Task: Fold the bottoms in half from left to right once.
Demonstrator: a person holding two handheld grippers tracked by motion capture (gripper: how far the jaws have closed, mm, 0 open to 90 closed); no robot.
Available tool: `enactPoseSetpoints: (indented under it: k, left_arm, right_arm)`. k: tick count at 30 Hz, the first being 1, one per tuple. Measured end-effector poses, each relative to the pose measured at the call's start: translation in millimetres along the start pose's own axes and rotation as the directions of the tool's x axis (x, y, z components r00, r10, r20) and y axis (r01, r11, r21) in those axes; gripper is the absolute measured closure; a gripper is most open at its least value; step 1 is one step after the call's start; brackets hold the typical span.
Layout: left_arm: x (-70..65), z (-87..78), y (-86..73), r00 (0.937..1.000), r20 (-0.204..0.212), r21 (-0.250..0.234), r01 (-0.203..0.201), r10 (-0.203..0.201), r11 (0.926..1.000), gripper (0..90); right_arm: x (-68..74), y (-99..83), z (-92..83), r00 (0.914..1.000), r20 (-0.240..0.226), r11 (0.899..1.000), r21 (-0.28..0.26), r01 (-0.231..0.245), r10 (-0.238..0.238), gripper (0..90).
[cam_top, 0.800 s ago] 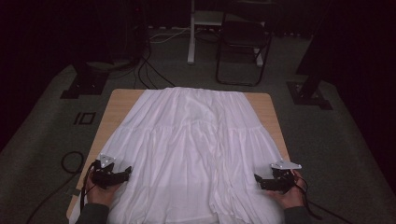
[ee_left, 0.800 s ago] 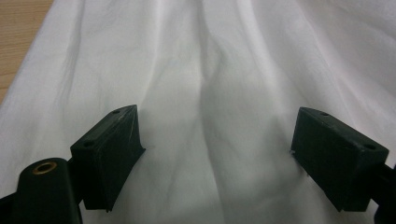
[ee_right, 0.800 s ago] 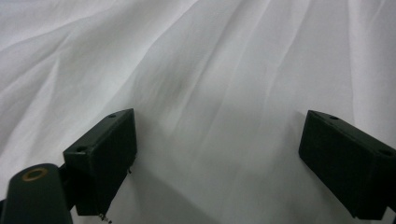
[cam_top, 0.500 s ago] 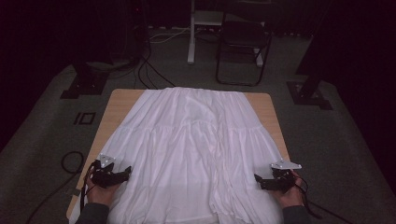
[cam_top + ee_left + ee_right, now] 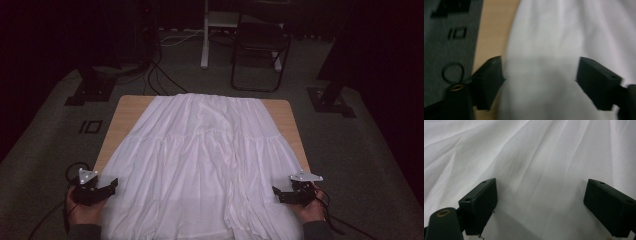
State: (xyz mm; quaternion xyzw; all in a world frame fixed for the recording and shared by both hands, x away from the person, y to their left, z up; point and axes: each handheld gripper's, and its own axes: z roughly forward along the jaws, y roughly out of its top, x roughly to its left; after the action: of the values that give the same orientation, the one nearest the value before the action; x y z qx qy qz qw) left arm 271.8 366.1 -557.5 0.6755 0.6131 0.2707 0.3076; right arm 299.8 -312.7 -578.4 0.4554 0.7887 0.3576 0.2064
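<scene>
Covering most of the wooden bench (image 5: 125, 112), a white tiered skirt (image 5: 205, 165) lies spread flat, its narrow waist end toward the far edge and its wide hem toward the person, where it hangs over the near edge. Bare wood shows along the left side and at the far right corner. Soft creases run lengthwise through the middle of the cloth, with a gathered seam crossing it about halfway. The left tool (image 5: 102, 189) is held in the person's left hand (image 5: 82, 210) at the near left edge of the skirt, jaws pointing inward toward the cloth. In the left gripper view, the left tool (image 5: 540, 75) has its jaws spread wide, released, with the skirt's edge (image 5: 554, 50) lying below and between them and nothing pinched. The right tool (image 5: 281, 194) sits in the right hand (image 5: 311, 207) at the near right edge of the skirt, likewise pointing inward. In the right gripper view, the right tool (image 5: 540, 197) also stands released, jaws wide apart over wrinkled white fabric (image 5: 531, 157), no cloth caught between the pads. Beyond the bench, a folding chair (image 5: 260, 50) stands on the dark floor with cables nearby.
</scene>
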Motion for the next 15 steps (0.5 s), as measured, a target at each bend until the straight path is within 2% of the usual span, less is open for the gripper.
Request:
enactPoseSetpoints:
  k: [1, 3, 6, 9, 11, 13, 15]
  left_arm:
    - [5.1, 2.3, -2.5, 0.9999, -0.007, 0.018, 0.011, -0.011, 0.9998, 18.6]
    - [8.9, 4.0, -4.8, 0.9997, -0.001, 0.018, 0.024, -0.024, 0.9995, 16.8]
    - [6.9, 3.6, -5.4, 1.0000, 0.005, 0.022, 0.003, -0.004, 0.9998, 16.7]
    - [-3.9, 1.5, -7.7, 0.9983, 0.043, 0.028, -0.041, 0.040, 0.9987, 16.6]
    - [-16.1, -0.3, -10.8, 0.9946, 0.054, 0.031, -0.090, 0.089, 0.9954, 16.7]
    - [-25.1, -3.0, -12.9, 0.9932, 0.063, 0.034, -0.100, 0.098, 0.9944, 17.5]
    - [-28.7, -5.7, -13.2, 0.9919, 0.072, 0.035, -0.107, 0.105, 0.9936, 24.1]
  right_arm:
    - [0.0, 0.0, 0.0, 1.0000, 0.000, 1.000, 0.000, 0.000, 0.000, 11.3]
    - [0.0, 0.0, 0.0, 1.0000, 0.000, 1.000, 0.000, 0.000, 0.000, 11.3]
    - [0.0, 0.0, 0.0, 1.0000, 0.000, 1.000, 0.000, 0.000, 0.000, 11.3]
    - [0.0, 0.0, 0.0, 1.0000, 0.000, 1.000, 0.000, 0.000, 0.000, 11.3]
    - [0.0, -0.1, -0.1, 1.0000, 0.000, 1.000, 0.000, 0.000, 0.000, 11.3]
    - [0.0, -0.1, -0.1, 1.0000, 0.000, 1.000, 0.000, 0.000, 0.000, 11.3]
    - [0.1, -0.1, -0.1, 1.0000, 0.000, 1.000, 0.000, 0.000, 0.000, 11.3]
